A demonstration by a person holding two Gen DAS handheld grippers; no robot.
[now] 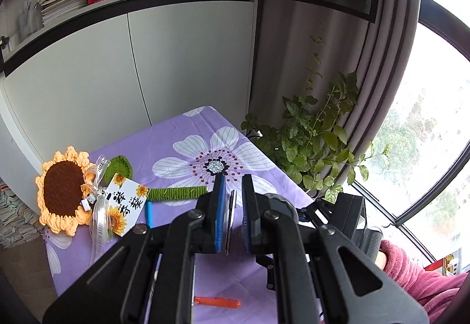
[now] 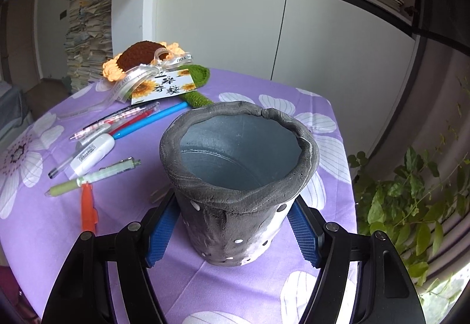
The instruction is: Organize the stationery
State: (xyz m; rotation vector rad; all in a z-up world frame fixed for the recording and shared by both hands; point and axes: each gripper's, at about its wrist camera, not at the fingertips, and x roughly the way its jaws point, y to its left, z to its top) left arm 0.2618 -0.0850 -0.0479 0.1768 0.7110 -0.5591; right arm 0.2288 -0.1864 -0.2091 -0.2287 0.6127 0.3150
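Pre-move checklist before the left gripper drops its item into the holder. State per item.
1. Left gripper has an item: ok, a thin dark-edged object sits between its blue pads; what it is cannot be told.
2. Grip secure: cannot tell; it lies against one pad and a gap shows on the other side.
3. Grey pen holder steadied: ok, the right gripper is clamped on its lower wall.
4. Holder upright, mouth clear: ok, the inside looks empty.
5. Item lined up over the holder: cannot tell, the holder is not in the left view.
6. Pens left on the cloth: not ok, orange pen and others remain.
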